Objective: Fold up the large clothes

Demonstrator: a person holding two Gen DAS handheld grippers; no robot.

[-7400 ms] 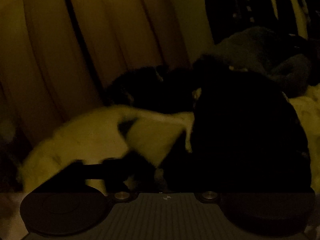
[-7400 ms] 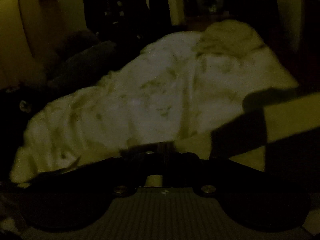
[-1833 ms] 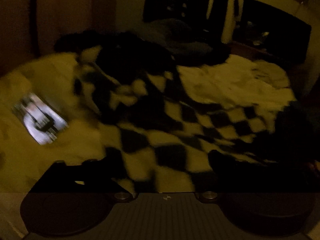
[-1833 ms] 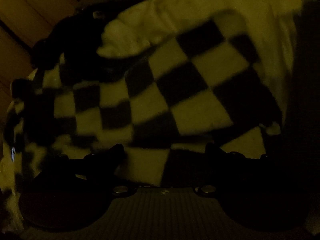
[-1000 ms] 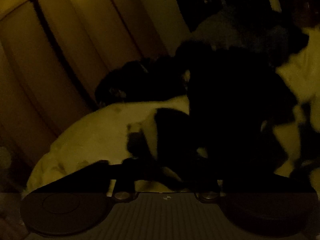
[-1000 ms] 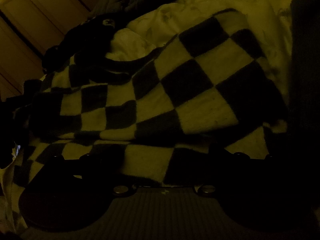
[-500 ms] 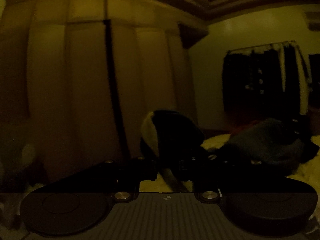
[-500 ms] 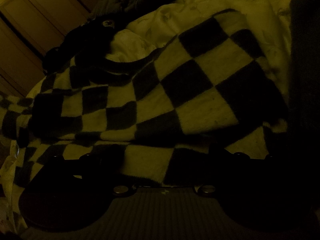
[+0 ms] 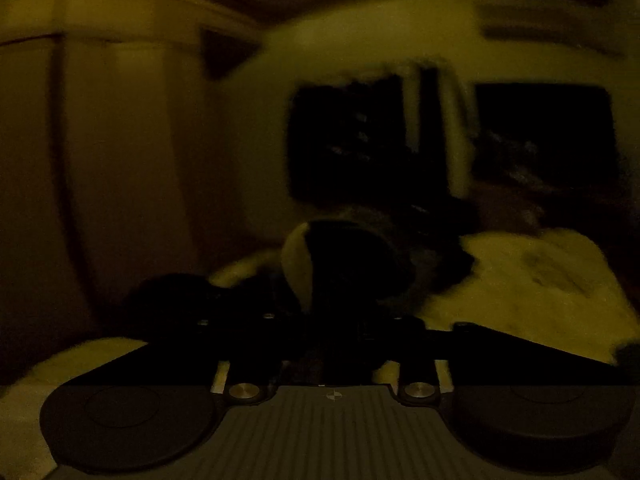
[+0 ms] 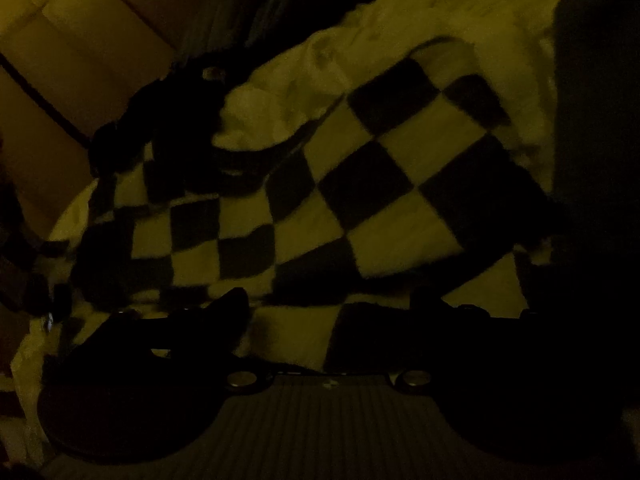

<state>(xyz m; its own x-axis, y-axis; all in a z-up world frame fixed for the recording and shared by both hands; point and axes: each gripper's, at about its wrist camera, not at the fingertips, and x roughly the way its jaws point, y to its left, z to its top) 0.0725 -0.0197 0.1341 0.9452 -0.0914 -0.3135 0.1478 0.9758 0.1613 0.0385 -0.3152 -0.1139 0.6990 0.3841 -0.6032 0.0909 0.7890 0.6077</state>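
Left wrist view: dim, blurred. Left claw (image 9: 332, 320) opening, jaws spreading; a fold of the checked garment (image 9: 344, 264) bulges just beyond them, grip unclear. Pale bedding (image 9: 520, 280) to the right, dark hanging clothes (image 9: 348, 140) behind.

Right wrist view: right claw (image 10: 332, 312) closing, jaws wide apart, checked garment (image 10: 380, 184) between them, spread across the bed (image 10: 460, 12).

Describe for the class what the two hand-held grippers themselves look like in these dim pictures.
Both look alike. The left gripper has dark angular fingers, a grey ribbed base plate flanked by two dark round discs, two silvery bolts and a small round mark between them. The right gripper shows the same parts. No hands, sleeves or cables are visible.
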